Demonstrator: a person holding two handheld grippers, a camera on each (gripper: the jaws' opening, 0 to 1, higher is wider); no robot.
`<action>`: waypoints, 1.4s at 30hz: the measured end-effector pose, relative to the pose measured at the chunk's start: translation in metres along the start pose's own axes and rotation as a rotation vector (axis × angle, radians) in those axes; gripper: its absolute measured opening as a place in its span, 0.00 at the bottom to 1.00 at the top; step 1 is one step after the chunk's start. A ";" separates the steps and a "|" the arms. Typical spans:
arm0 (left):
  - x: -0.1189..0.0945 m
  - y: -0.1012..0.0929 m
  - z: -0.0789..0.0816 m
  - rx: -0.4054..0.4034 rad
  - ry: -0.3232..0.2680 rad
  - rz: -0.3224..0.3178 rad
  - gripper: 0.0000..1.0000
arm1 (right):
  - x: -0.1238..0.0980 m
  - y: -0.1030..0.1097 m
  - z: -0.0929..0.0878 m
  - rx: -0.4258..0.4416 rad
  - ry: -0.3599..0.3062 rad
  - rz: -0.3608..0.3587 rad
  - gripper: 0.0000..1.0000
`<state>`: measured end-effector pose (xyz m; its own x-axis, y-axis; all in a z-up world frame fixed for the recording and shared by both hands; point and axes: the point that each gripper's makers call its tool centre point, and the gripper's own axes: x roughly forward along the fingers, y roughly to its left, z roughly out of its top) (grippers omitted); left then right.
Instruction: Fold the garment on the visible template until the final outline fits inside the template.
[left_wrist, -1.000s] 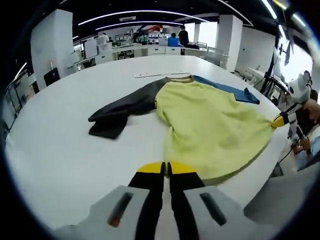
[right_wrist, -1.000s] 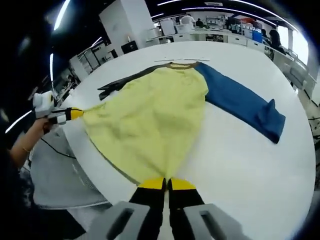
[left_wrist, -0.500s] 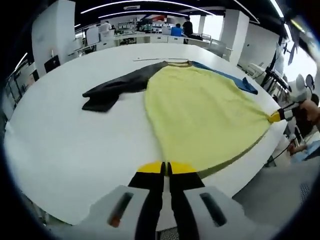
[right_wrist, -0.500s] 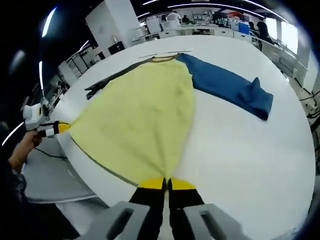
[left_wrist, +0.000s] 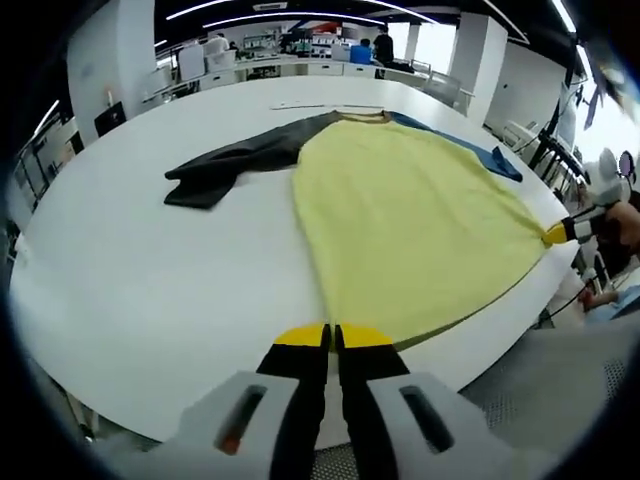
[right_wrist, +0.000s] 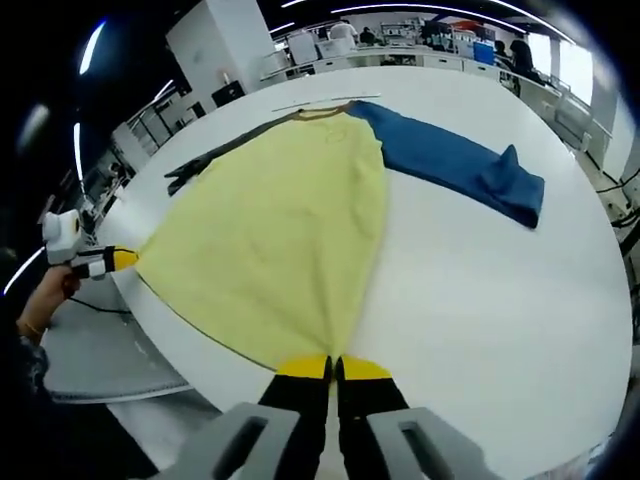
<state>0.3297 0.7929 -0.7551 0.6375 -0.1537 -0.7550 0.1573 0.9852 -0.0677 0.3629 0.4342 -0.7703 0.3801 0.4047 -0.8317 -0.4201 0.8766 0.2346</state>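
Note:
A garment with a yellow body, a dark grey sleeve and a blue sleeve lies spread on a round white table. My left gripper is shut on one corner of the yellow hem at the table's near edge. My right gripper is shut on the other hem corner. The hem runs taut between them. In the right gripper view the yellow body fans out toward the collar, the blue sleeve lies right, and the left gripper shows at left. The right gripper enters the left view.
A thin pale strip lies on the table just beyond the collar. A hand holds the other gripper off the table edge, above a grey mat. Desks and people stand far behind, with white pillars around.
Both grippers, still shut on the hem, have drawn the garment toward the near table edge. The yellow body now lies flatter and more stretched.

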 end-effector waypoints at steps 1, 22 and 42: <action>0.000 0.000 -0.001 0.002 0.001 0.001 0.00 | 0.000 0.000 -0.001 0.007 -0.002 -0.003 0.00; -0.005 -0.002 -0.014 0.083 0.029 0.008 0.00 | -0.004 0.004 -0.011 0.031 -0.002 0.011 0.00; -0.006 -0.003 -0.022 0.123 0.070 -0.004 0.01 | -0.002 0.008 -0.016 -0.050 0.033 0.017 0.00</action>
<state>0.3090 0.7929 -0.7642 0.5836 -0.1475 -0.7986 0.2539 0.9672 0.0069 0.3457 0.4363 -0.7743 0.3456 0.4097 -0.8443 -0.4672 0.8553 0.2238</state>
